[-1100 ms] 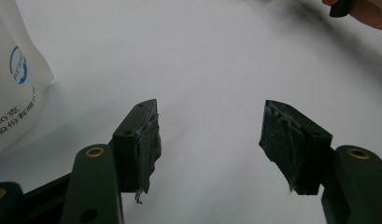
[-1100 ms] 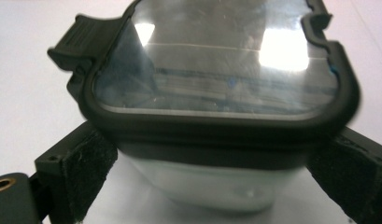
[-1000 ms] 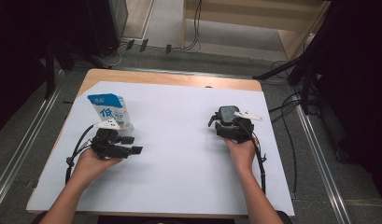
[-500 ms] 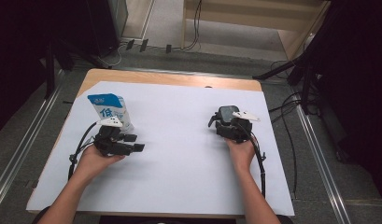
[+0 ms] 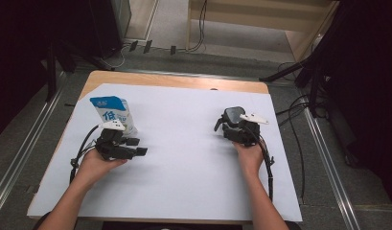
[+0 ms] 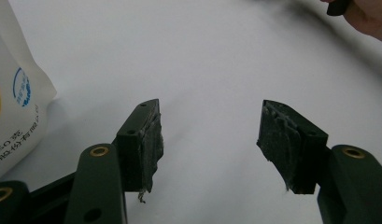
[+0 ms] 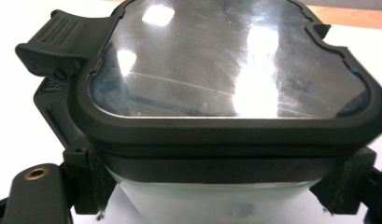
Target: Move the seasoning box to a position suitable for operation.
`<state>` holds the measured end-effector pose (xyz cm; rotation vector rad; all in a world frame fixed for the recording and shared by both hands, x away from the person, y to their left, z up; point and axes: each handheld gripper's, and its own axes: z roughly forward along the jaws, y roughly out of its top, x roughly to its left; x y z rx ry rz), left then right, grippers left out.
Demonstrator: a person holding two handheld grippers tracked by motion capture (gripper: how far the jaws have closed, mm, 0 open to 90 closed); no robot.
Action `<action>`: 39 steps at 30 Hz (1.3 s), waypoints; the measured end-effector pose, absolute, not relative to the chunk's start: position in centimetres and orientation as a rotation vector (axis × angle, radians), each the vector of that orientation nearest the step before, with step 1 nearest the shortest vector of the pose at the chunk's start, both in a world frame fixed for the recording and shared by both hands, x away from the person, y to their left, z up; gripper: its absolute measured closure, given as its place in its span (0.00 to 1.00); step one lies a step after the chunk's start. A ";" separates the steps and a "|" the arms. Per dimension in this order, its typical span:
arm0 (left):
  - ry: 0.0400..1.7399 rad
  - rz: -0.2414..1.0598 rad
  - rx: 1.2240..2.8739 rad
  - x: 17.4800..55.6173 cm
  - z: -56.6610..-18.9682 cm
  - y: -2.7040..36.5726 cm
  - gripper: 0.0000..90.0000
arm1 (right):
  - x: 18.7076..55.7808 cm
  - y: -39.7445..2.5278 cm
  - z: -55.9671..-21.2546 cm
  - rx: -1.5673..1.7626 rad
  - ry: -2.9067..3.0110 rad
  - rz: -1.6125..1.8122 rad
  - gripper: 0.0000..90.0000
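Observation:
A white pouch with a blue top and blue print (image 5: pixel 112 112) stands upright at the left of the white sheet (image 5: pixel 184 158). Just in front of it my left gripper (image 5: pixel 137 146) rests low and open, its jaws pointing right with nothing between them. In the left gripper view the pouch (image 6: pixel 16 107) is at the left edge, beside and apart from the left gripper (image 6: pixel 209 126). On the right, my right gripper (image 5: pixel 232 126) is shut on a clear container with a black clip lid (image 5: pixel 234 114). The container's lid (image 7: pixel 226 70) sits between the pads of the right gripper (image 7: pixel 221 186).
The white sheet covers most of a wooden table (image 5: pixel 174 80). Cables trail from both grippers along the forearms. The other hand (image 6: pixel 366 14) appears far off in the left gripper view. Metal rails (image 5: pixel 21 153) and floor cables flank the table.

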<state>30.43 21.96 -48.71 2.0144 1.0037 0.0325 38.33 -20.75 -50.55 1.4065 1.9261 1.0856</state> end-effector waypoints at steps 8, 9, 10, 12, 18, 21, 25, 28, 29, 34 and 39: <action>1.010 0.031 2.017 30.3 -48.6 21.9 0.44 | 37.0 -19.9 -49.2 1.365 1.971 1.125 0.18; 1.008 0.029 2.018 30.3 -48.6 22.0 0.44 | 36.8 -19.8 -49.0 1.349 1.984 1.127 0.18; 1.007 0.029 2.022 30.3 -48.6 22.0 0.44 | 36.6 -19.6 -48.9 1.339 1.991 1.127 0.18; 1.011 0.033 2.021 30.3 -48.6 22.0 0.44 | 36.2 -19.3 -48.7 1.322 2.010 1.136 0.18; 1.014 0.043 2.024 30.2 -48.5 22.1 0.44 | 34.7 -17.6 -48.2 1.266 2.070 1.191 0.18; 1.009 0.041 2.026 30.2 -48.5 22.2 0.44 | 34.3 -16.9 -48.1 1.249 2.084 1.200 0.18; 1.013 0.044 2.027 30.1 -48.5 22.1 0.44 | 33.7 -15.6 -48.1 1.226 2.121 1.232 0.18; 1.010 0.042 2.026 30.1 -48.5 22.0 0.45 | 33.5 -15.1 -48.2 1.213 2.134 1.242 0.18; 1.009 0.040 2.025 30.1 -48.5 21.9 0.45 | 33.4 -14.5 -48.3 1.205 2.145 1.247 0.18; 1.008 0.042 2.031 30.0 -48.5 21.8 0.45 | 33.3 -13.4 -48.6 1.194 2.178 1.257 0.18; 1.011 0.042 2.024 29.8 -48.5 21.8 0.45 | 33.2 -11.8 -49.2 1.171 2.216 1.274 0.18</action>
